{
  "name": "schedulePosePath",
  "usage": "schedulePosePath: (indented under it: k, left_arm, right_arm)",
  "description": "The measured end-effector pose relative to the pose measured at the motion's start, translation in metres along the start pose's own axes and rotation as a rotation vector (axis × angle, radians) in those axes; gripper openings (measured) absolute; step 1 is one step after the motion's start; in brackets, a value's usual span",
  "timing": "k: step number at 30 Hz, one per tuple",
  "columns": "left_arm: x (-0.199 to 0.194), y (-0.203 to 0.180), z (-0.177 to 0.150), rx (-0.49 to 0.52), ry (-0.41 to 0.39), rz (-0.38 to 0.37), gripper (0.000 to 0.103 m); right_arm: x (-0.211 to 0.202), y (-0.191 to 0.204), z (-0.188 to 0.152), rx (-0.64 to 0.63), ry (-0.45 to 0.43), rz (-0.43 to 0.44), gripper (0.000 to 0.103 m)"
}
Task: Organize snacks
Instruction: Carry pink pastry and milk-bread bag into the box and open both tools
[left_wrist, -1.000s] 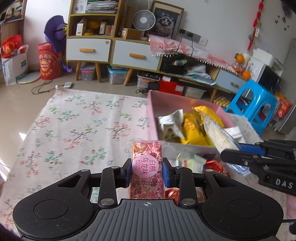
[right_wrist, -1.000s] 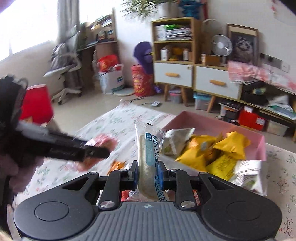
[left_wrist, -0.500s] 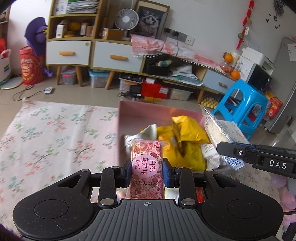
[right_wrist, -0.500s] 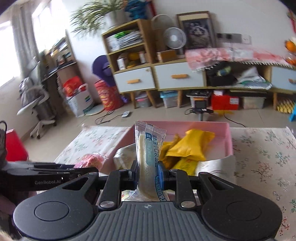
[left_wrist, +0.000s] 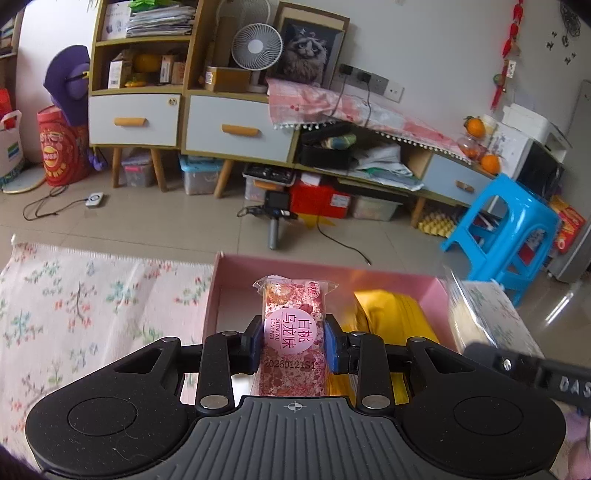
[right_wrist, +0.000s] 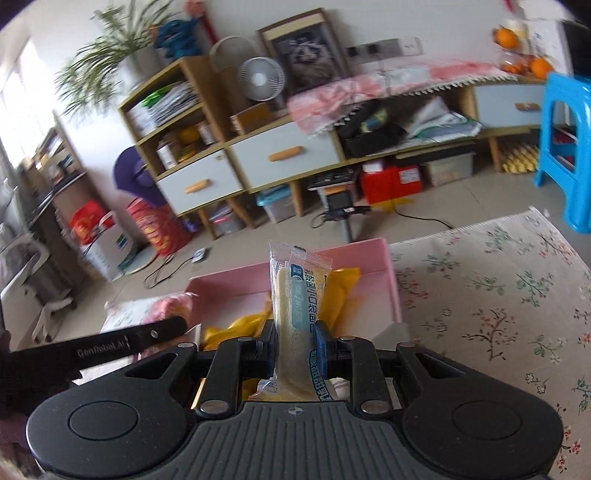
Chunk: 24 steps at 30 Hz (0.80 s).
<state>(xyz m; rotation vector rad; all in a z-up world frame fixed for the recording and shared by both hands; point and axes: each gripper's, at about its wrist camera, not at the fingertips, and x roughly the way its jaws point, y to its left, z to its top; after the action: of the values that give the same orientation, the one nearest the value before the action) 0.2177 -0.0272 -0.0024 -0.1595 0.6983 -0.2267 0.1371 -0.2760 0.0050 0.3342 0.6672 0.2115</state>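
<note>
Over the pink box (left_wrist: 399, 284), the left gripper (left_wrist: 294, 341) clamps a pink floral snack packet (left_wrist: 293, 325); the right gripper (right_wrist: 295, 341) pinches a clear, blue-labelled pale-yellow packet (right_wrist: 297, 295).

Soft daylight, fisheye-warped, blurred edges

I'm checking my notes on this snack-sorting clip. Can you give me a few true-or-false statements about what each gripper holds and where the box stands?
1. The left gripper is shut on a pink flowery snack packet. True.
2. The right gripper is open and holds nothing. False: it is shut on a clear packet with a pale yellow bar and blue label.
3. The pink cardboard box already holds yellow snack bags. True.
4. The box stands on the blue plastic stool. False: it stands on the floral cloth.
</note>
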Motion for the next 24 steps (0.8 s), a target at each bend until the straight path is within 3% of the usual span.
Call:
schedulePosePath:
  k: [8,11,13,17,21,24]
  left_arm:
    - [0.021,-0.002,0.005,0.003,0.012,0.036,0.032]
    - [0.022,-0.002,0.003,0.026,0.010,0.042,0.037]
    - [0.020,-0.002,0.002,0.036,0.009,0.042,0.043]
    - [0.014,0.001,0.001,0.032,0.002,0.047,0.063]
    - [0.006,0.006,-0.002,0.040,0.012,0.039,0.068]
    - [-0.001,0.009,-0.005,0.050,0.020,0.043,0.073]
  right_arm:
    - [0.012,-0.002,-0.003,0.009,0.015,-0.009,0.012]
    - [0.014,0.001,-0.002,-0.009,0.019,-0.014,0.020]
    - [0.014,0.002,-0.001,-0.016,0.018,-0.011,0.032]
    - [0.011,0.006,0.000,-0.038,0.005,-0.016,0.051]
    - [0.004,0.008,0.001,-0.033,-0.001,-0.006,0.069]
    - [-0.004,0.011,0.000,-0.034,-0.003,-0.001,0.074]
